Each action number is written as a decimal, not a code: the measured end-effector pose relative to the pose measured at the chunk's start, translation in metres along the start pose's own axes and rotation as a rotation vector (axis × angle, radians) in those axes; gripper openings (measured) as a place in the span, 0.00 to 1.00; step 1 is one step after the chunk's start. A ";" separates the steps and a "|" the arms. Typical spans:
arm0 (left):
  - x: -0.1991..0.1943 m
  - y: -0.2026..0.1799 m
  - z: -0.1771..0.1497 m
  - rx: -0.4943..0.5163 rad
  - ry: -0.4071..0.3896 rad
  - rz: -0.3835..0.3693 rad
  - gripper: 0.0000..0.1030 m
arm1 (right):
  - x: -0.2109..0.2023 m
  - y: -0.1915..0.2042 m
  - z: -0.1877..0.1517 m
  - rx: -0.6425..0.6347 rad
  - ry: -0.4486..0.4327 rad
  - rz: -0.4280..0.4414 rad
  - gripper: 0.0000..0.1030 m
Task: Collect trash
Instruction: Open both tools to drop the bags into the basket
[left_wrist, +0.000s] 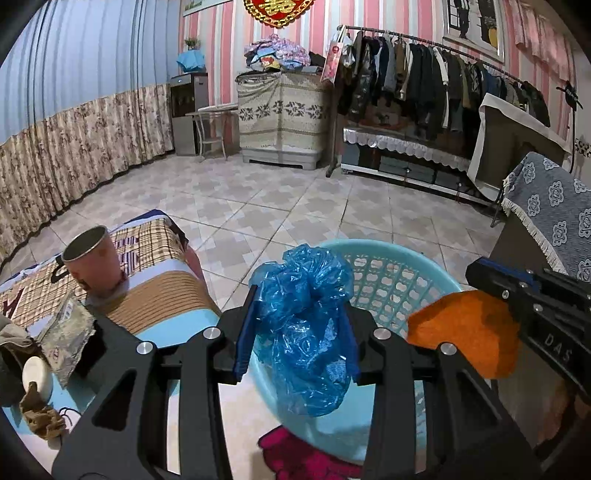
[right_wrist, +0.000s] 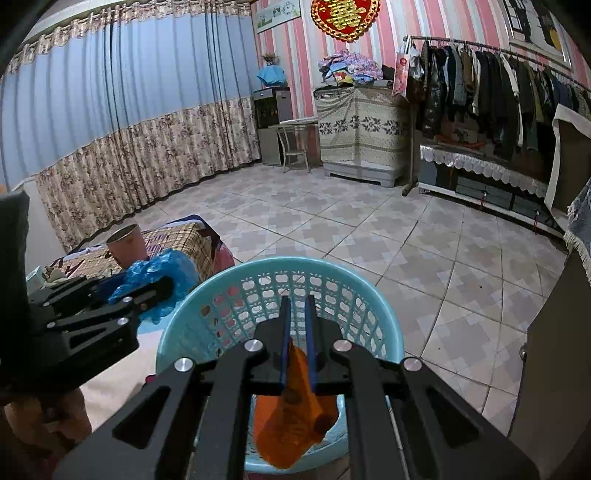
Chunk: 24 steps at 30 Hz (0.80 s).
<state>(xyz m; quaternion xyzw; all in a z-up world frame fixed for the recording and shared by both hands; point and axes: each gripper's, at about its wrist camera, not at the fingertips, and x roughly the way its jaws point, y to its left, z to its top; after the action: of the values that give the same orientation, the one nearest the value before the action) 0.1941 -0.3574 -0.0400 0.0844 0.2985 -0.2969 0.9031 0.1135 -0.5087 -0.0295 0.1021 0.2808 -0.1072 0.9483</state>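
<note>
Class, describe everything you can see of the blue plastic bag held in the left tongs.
The blue bag is thin, glossy, see-through plastic, crumpled into a wrinkled bundle. The left tongs are shut on its middle, pads pressing both sides; a bunched top puffs above them and a loose end hangs below. It hangs over the near rim of the turquoise basket, not yet dropped in. Whether it touches the basket is unclear.

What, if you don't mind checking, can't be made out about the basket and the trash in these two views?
- Basket floor: in the right wrist view the orange piece and the right tongs cover it.
- Basket's near rim: in the left wrist view the blue plastic bag and the left tongs hide it.
- Pink cup contents: too dark inside in both views.
</note>
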 end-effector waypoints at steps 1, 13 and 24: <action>0.002 -0.001 0.000 0.001 0.002 -0.001 0.38 | 0.002 0.000 0.000 0.004 0.002 0.000 0.08; 0.004 0.004 -0.002 -0.006 0.007 0.018 0.77 | 0.013 -0.002 -0.003 0.003 0.007 -0.013 0.08; -0.044 0.038 -0.008 -0.037 -0.043 0.124 0.95 | 0.016 0.006 -0.007 0.008 0.014 -0.031 0.47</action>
<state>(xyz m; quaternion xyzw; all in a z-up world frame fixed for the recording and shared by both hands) 0.1839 -0.3024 -0.0219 0.0796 0.2786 -0.2366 0.9274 0.1239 -0.5036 -0.0435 0.1023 0.2888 -0.1220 0.9441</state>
